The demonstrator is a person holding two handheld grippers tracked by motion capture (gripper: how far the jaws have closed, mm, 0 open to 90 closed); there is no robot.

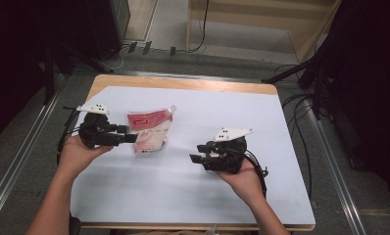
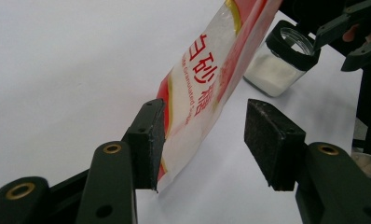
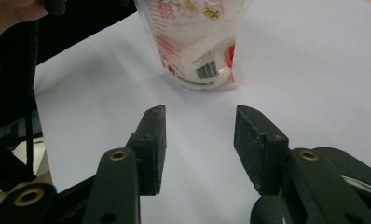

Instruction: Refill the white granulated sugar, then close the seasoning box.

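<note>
White sheeting (image 1: 193, 196) covers most of the desk, with bare wood showing as a strip along the far edge. Nearest the desk's near edge, toward its right side, the right gripper (image 1: 199, 152) is held in the person's right hand (image 1: 242, 178), level above the sheet and pointing left across the desk. In the right gripper view its two black pads stand apart at a middling width with nothing between them, only white sheet below; the pouch stands well ahead of them, its barcode side turned toward this gripper.

Farther in and nearer the left edge, the left gripper (image 1: 129, 133) is carried by the left hand (image 1: 78, 154) and points right, at the sugar pouch (image 1: 150, 131). In the left gripper view the pouch (image 2: 202, 98), red and white with red lettering, leans between the jaws: its lower edge lies against the inner face of the left-hand pad (image 2: 152, 140), while the right-hand pad stands clear of it with a gap of white sheet between. The jaws are partly apart, so the pouch is not clamped; it sits between them, touching one pad only.

The pouch stands left of the desk's middle, roughly midway between the near and far edges, its top tilted toward the far right.

Beyond the pouch, in the left gripper view, a small clear jar (image 2: 281, 63) with a black rim and white powder inside rests on the sheet, close to the right gripper.
</note>
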